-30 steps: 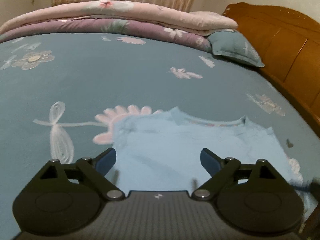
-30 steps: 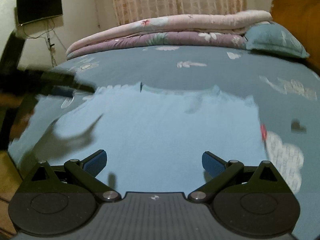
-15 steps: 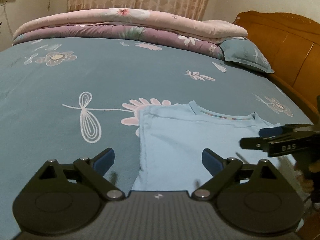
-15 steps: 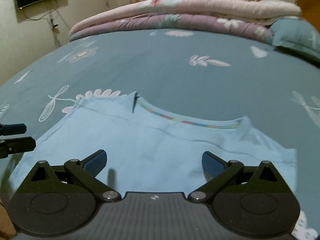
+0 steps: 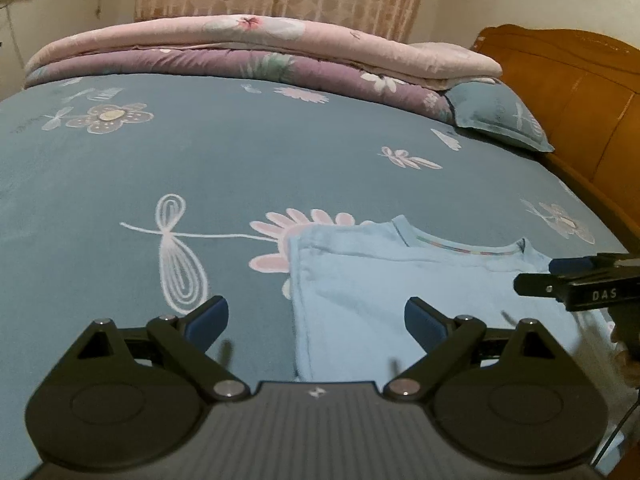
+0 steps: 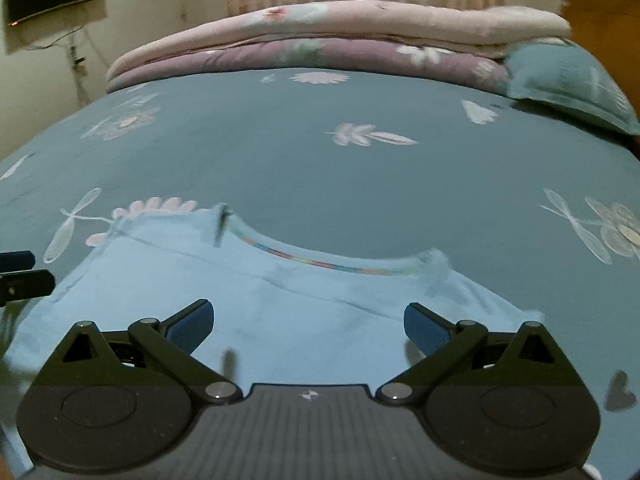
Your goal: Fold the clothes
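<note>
On bedsheet (image 5: 280,152), tee (image 5: 380,280); hem cut off.

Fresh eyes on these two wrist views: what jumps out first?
The light blue T-shirt lies flat on the teal floral bedsheet, rainbow-trimmed neckline toward the far side. Both claws hang open over it, left claw at its left edge, right claw mid-chest. Behind, folded pink and purple quilts stack beside a wooden headboard.

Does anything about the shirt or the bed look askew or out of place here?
Only a small thing: on the light blue T-shirt, lying flat on the teal floral bedsheet, the left end of the neckline is flipped up. Both grippers are open, holding nothing.
</note>
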`<action>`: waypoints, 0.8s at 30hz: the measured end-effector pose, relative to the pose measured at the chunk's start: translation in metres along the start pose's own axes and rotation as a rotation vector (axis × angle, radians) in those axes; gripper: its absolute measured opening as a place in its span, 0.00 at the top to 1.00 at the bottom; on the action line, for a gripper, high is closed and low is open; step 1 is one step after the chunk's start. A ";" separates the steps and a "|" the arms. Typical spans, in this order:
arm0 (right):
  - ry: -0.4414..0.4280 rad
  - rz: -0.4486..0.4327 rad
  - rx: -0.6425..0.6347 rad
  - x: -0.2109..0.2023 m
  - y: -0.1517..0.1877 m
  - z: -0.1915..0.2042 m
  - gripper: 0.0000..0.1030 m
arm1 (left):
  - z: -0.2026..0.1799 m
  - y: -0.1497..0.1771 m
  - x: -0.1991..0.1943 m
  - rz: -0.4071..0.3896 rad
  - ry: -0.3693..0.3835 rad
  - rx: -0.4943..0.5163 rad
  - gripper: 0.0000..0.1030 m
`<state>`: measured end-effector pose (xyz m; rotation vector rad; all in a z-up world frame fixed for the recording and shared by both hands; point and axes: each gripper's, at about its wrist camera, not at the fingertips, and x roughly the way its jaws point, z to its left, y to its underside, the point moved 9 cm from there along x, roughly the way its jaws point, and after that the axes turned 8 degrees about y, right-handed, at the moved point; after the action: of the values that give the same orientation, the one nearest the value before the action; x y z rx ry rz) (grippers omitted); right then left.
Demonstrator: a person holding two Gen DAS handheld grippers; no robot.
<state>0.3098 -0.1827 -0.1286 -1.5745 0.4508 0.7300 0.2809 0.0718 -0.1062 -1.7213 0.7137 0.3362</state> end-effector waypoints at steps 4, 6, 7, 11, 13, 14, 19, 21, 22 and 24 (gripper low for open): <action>0.030 0.070 0.052 0.022 0.010 -0.024 0.00 | -0.006 0.000 0.009 0.039 0.021 0.017 0.08; 0.118 0.031 0.062 0.019 0.003 -0.038 0.00 | -0.011 -0.002 0.011 0.058 0.029 0.033 0.08; 0.162 0.012 0.067 0.017 0.000 -0.045 0.00 | -0.014 -0.003 0.010 0.062 0.037 0.043 0.08; 0.045 0.030 0.138 0.003 -0.002 -0.049 0.00 | -0.024 -0.013 0.011 0.071 0.068 0.057 0.08; 0.043 0.052 0.144 0.005 0.005 -0.054 0.00 | -0.031 -0.018 0.015 0.078 0.104 0.057 0.08; 0.054 0.062 0.147 0.008 0.008 -0.058 0.00 | -0.036 -0.020 0.018 0.082 0.129 0.060 0.08; 0.144 0.057 0.207 0.016 0.010 -0.082 0.00 | -0.060 -0.021 0.042 0.129 0.193 0.100 0.07; 0.117 0.059 0.207 0.012 0.007 -0.081 0.00 | -0.065 -0.020 0.052 0.146 0.221 0.093 0.07; 0.104 0.063 0.185 0.011 0.006 -0.078 0.00 | -0.066 -0.019 0.058 0.158 0.234 0.078 0.07; 0.092 0.074 0.146 0.011 0.007 -0.071 0.00 | -0.066 -0.017 0.070 0.182 0.256 0.052 0.07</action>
<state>0.3267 -0.2516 -0.1404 -1.4649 0.6193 0.6669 0.3356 -0.0088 -0.1146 -1.6703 1.0610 0.2213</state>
